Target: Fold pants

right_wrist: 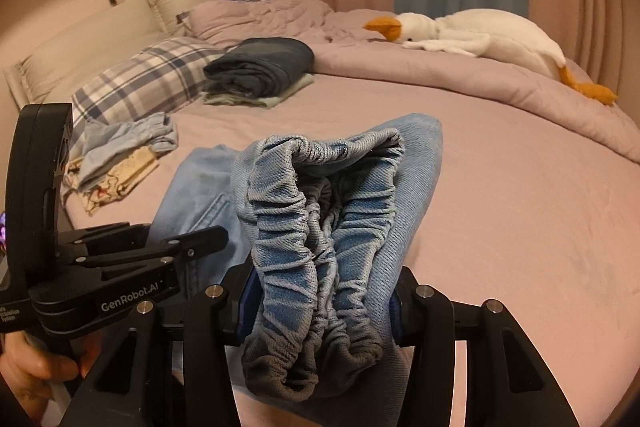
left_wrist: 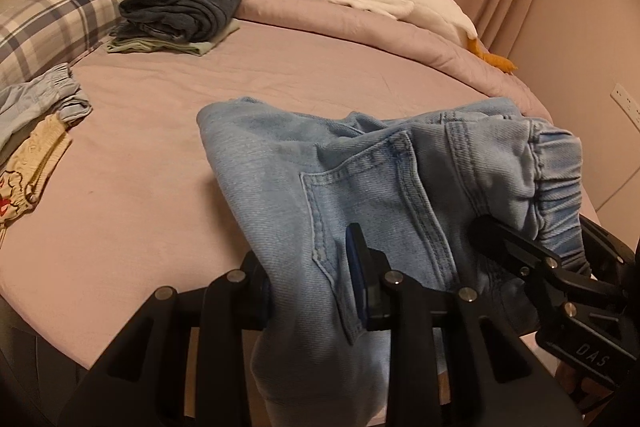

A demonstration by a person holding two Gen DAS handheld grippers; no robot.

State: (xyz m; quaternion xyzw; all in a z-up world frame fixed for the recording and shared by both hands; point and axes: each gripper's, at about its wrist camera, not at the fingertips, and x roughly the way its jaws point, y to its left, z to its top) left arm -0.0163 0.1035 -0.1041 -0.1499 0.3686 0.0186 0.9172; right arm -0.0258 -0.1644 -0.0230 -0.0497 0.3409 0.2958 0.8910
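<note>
Left claw [left_wrist: 316,291]: clenched tight on the light blue pants [left_wrist: 360,195], pinching a thin bit of cloth next to the back pocket [left_wrist: 360,187].
Right claw [right_wrist: 320,307]: clamped around the bunched stretchy waistband [right_wrist: 320,227], a fat wad of cloth filling the gap between its fingers.
Pants: held up in both claws over the near edge of the bed [left_wrist: 160,167], with the far part lying on the pink sheet, crumpled and not flat.
Step, as a guess: carrying or laying out the pants, fold not made yet.
Risk of slipping: thin pinch in the left claw, so a hard pull could tug the cloth free and drop that side.
Risk of a lumpy fold: waistband all scrunched up in the right claw, so wrinkles could get trapped inside if laid down like this.
Risk of a crooked fold: one claw ahead of the other, so the edges would not line up.
Risk of falling off: pants close to the near edge of the bed, so a loose end could slide down to the floor.
Risk of mixing: small heap of other clothes [right_wrist: 124,155] near the left edge of the bed, folded stack [left_wrist: 180,15] well apart toward the head end, toy goose [left_wrist: 400,3] far off on the quilt.
</note>
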